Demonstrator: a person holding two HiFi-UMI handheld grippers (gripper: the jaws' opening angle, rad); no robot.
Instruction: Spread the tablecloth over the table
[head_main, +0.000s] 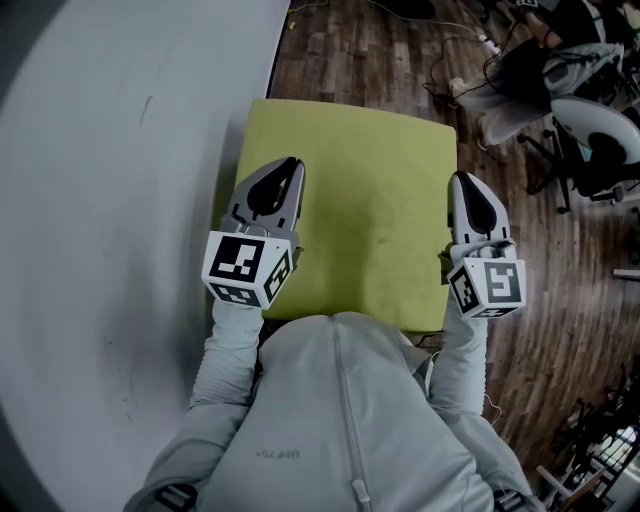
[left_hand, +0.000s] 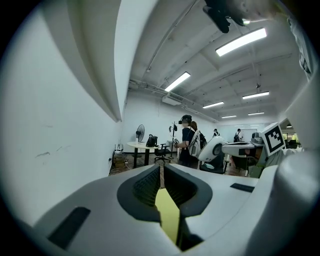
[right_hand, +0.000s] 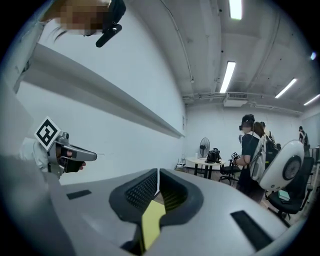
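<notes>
A yellow-green tablecloth (head_main: 370, 210) lies stretched out flat between my two grippers in the head view, reaching away from me over the wooden floor. My left gripper (head_main: 288, 166) is shut on its left edge, and a strip of the cloth (left_hand: 167, 212) shows pinched between the jaws of the left gripper (left_hand: 161, 168). On the right edge my right gripper (head_main: 463, 180) is shut as well, with a fold of cloth (right_hand: 151, 220) held between the jaws of the right gripper (right_hand: 158, 173). Both grippers point nearly level. No table under the cloth can be made out.
A white wall (head_main: 120, 200) runs close along my left. Wooden floor (head_main: 340, 50) lies beyond the cloth, with cables and office chairs (head_main: 590, 140) at the far right. Further back stand people (left_hand: 189, 142) and a round table (right_hand: 207, 162) with a fan.
</notes>
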